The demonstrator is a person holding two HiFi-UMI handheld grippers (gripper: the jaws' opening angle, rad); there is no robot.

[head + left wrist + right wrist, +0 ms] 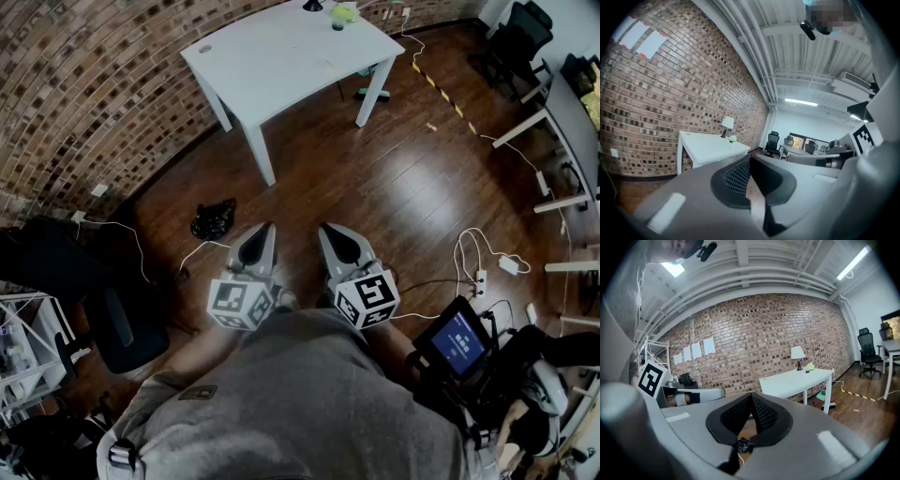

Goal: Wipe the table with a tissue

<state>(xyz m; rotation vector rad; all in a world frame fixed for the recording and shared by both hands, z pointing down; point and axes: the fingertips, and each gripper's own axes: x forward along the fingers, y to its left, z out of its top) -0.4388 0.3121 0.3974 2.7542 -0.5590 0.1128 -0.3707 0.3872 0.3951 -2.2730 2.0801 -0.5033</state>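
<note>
Table work has not begun yet. The white table point(281, 56) stands well apart from you, across the wood floor point(394, 187), next to the brick wall point(84, 84). Your left gripper point(266, 228) and right gripper point(324, 228) are both pinched closed with nothing in them. Walk over first, then find a tissue. The small green thing point(343, 13) on the table's far corner, by the lamp point(312, 6), may be a tissue box, but it is too small to be sure. Open one gripper wide before you reach.
</note>
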